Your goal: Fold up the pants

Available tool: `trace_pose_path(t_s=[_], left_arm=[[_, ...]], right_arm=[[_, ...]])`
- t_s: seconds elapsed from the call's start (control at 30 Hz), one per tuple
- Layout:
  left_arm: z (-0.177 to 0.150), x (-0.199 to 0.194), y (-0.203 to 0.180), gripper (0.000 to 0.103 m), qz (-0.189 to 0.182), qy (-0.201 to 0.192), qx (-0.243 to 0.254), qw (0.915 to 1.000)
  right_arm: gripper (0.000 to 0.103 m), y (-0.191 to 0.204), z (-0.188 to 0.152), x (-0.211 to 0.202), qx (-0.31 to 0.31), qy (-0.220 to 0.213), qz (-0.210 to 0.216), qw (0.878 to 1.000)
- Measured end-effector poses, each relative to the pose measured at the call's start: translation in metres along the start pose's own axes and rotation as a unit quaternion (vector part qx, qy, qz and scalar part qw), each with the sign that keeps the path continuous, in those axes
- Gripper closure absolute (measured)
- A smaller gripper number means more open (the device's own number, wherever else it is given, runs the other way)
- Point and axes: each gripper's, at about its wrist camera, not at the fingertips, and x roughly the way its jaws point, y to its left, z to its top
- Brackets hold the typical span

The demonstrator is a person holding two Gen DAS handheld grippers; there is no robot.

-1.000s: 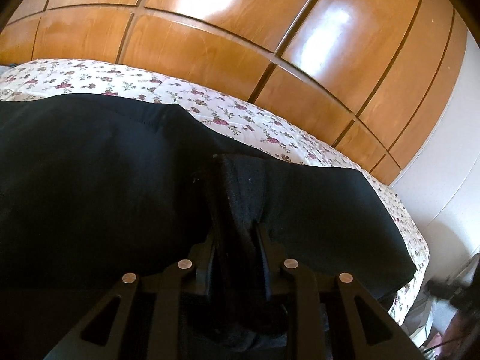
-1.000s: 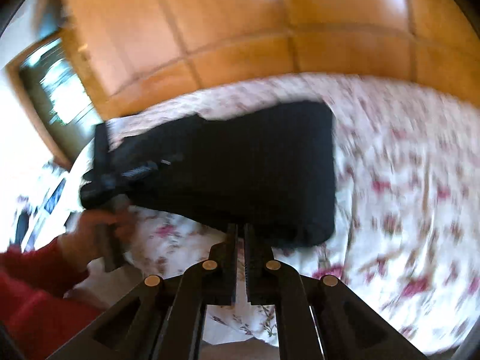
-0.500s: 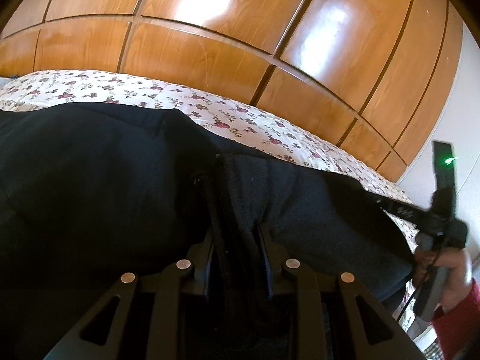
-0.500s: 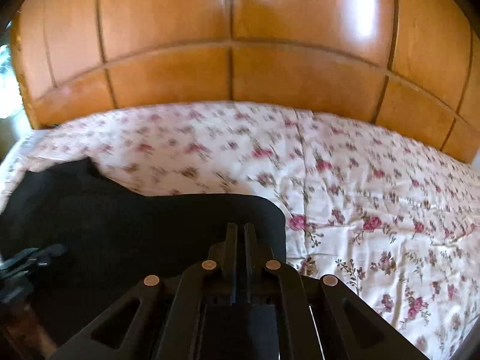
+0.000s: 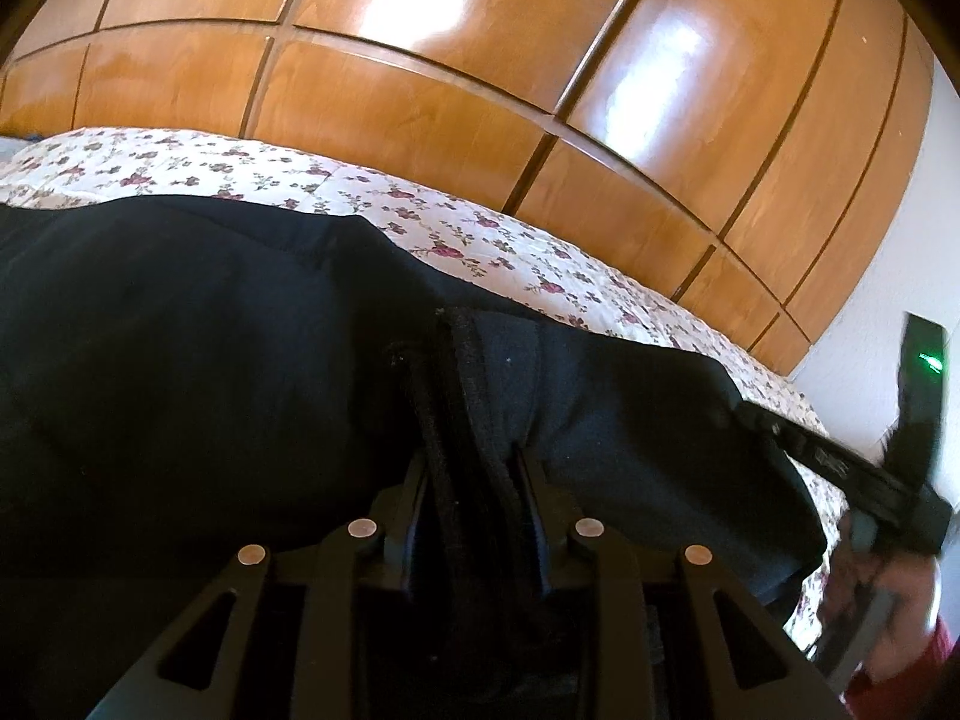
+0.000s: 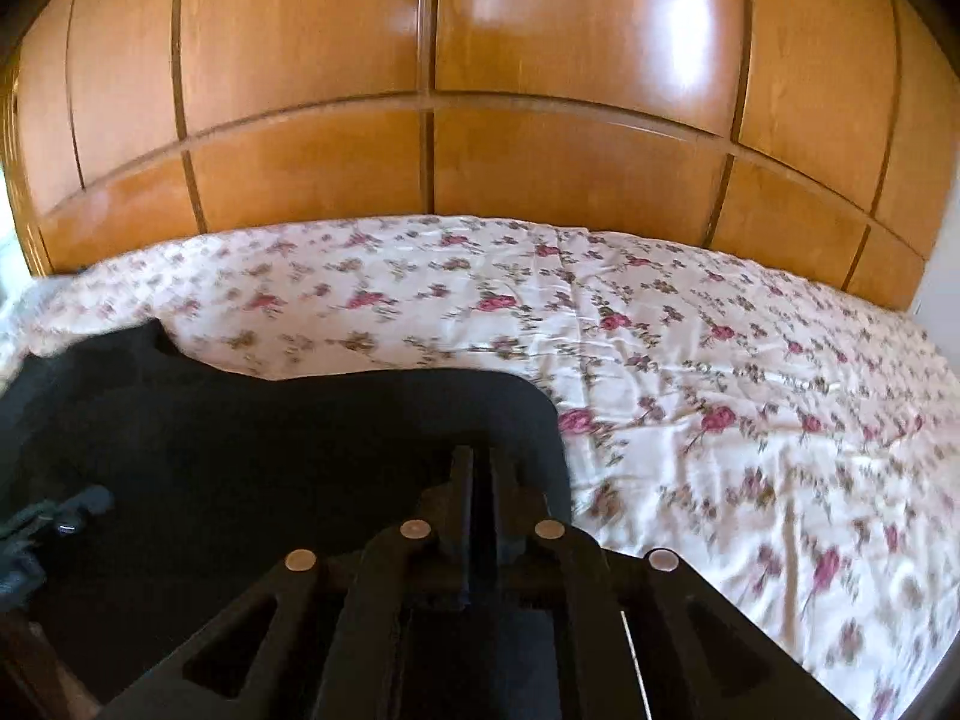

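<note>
My left gripper (image 5: 471, 462) has a thick bunched fold of the black pants (image 5: 198, 360) between its jaws, which are easing apart, the pads against the cloth. My right gripper (image 6: 480, 474) is opening from a narrow gap over the pants' corner. The pants lie along the near edge of the flowered bedspread (image 6: 690, 360).

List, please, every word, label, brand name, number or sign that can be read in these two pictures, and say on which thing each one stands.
None can be read.
right gripper: pale marks on its black arm in the left wrist view, too small and blurred to read.
A green light on the dark device above that gripper: a light, not text.
black pants, floral bedspread, wooden wardrobe: no writing shows.
</note>
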Motion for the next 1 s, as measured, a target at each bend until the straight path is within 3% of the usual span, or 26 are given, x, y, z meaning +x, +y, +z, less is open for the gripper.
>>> trace_pose_path(t_s=[0.1,0.23,0.37,0.43,0.6,0.77,0.87,0.97,1.0], left_arm=[[0.001,-0.004,0.001,0.072,0.002,0.003,-0.017,0.9998],[0.004,-0.01,0.001,0.069,0.004,0.016,-0.029,0.9995],[0.004,-0.023,0.006,0.052,0.017,0.015,-0.037,0.9991],[0.003,-0.025,0.005,0.049,0.026,0.015,-0.027,0.9992],[0.004,-0.035,0.005,0.049,0.033,0.013,-0.024,0.9991],[0.002,-0.069,0.024,0.049,0.065,-0.032,-0.053,0.996],[0.001,-0.098,0.05,0.049,0.096,-0.072,-0.1,0.9878],[-0.003,-0.132,0.086,0.048,0.132,-0.121,-0.177,0.9679],[-0.006,-0.146,0.1,0.047,0.147,-0.142,-0.212,0.9556]], right_arm=[[0.096,0.016,-0.01,-0.014,0.013,0.005,0.066,0.998],[0.096,0.045,-0.025,-0.02,-0.017,0.01,0.122,0.992],[0.089,0.061,-0.036,-0.014,-0.056,0.009,0.112,0.992],[0.089,0.06,-0.038,-0.013,-0.05,0.003,0.116,0.992],[0.089,0.052,-0.045,-0.012,-0.026,-0.014,0.134,0.991],[0.089,0.054,-0.048,-0.014,-0.041,-0.031,0.131,0.99],[0.089,0.052,-0.049,-0.014,-0.036,-0.037,0.136,0.989],[0.089,0.053,-0.05,-0.014,-0.037,-0.042,0.136,0.989],[0.089,0.053,-0.05,-0.014,-0.037,-0.043,0.137,0.989]])
